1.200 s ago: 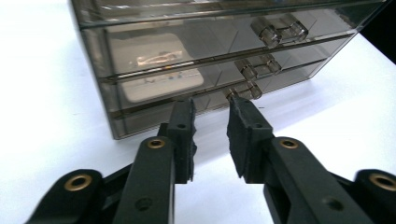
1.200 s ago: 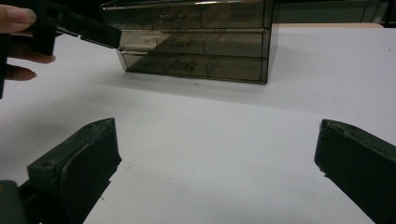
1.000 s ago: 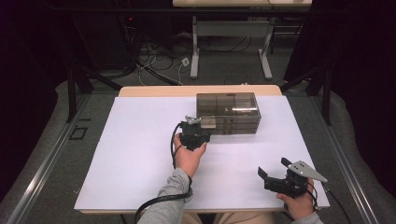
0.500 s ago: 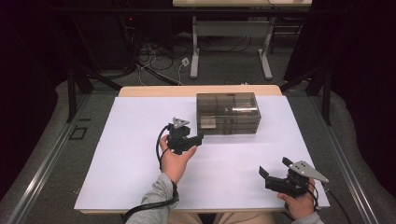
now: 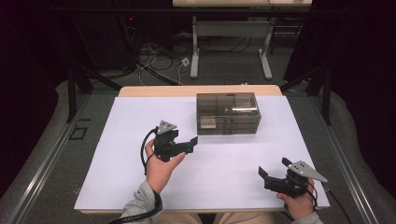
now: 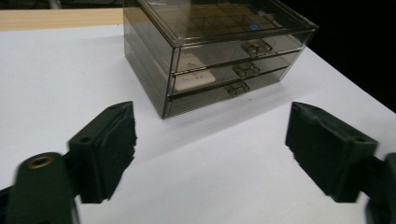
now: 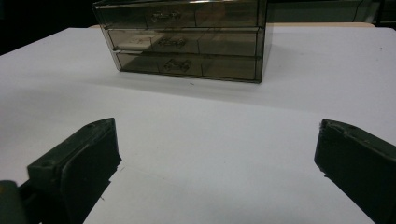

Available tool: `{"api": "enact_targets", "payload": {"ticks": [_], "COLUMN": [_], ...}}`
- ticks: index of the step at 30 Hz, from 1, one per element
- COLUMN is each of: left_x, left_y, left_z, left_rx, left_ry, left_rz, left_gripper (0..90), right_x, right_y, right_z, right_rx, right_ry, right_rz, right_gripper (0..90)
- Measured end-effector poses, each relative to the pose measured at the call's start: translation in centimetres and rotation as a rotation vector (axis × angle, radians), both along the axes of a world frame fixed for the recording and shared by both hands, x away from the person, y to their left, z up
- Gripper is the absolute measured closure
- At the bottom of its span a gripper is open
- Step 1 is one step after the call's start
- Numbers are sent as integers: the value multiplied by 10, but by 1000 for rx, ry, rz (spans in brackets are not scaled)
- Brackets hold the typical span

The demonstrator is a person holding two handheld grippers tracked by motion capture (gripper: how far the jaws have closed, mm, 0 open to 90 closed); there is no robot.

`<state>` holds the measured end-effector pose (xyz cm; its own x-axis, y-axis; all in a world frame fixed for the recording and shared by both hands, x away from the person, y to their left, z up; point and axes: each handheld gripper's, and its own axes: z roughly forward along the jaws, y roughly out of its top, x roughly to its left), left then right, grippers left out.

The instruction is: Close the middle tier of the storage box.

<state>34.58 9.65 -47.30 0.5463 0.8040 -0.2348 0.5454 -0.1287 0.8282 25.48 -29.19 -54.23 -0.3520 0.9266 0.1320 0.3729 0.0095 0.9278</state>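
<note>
A smoky clear three-drawer box stands at the back middle of the white table top, all drawers shut. In the left gripper view the drawer box holds a white card-like item in its middle drawer. My left gripper hovers open a short way in front and to the left of the box, holding nothing. In its own view the left gripper has its jaws spread wide. The right gripper rests open near the front right edge, and the right gripper faces the drawer box from farther off.
The wooden table edge shows behind the white cover. Beyond it lie floor cables and the legs of another table. Dark drapes flank both sides.
The left gripper has drawn back from the box's front left corner, moving left and toward the person. The right gripper has stayed put.
</note>
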Motion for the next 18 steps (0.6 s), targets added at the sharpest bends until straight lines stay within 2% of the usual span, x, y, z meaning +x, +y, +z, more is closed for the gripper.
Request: {"api": "enact_targets", "payload": {"ticks": [6, 9, 12, 18], "left_x": [-11, -17, -24, -37], "left_y": [12, 21, 31, 50], "left_z": [1, 0, -2, -6], "left_rx": [13, 18, 13, 43], "left_ry": [-16, -27, -43, -78], "left_rz": [-14, -10, 8, 51], "left_gripper": [68, 24, 8, 8], "right_x": [0, -1, -1, 0], "right_y": [1, 0, 1, 2], "right_z": [0, 0, 0, -1], "right_rx": [5, -13, -13, -7], "right_ry": [-12, -5, -9, -5], "right_rz": [-4, 2, -2, -4], "right_gripper": [0, 0, 0, 0]}}
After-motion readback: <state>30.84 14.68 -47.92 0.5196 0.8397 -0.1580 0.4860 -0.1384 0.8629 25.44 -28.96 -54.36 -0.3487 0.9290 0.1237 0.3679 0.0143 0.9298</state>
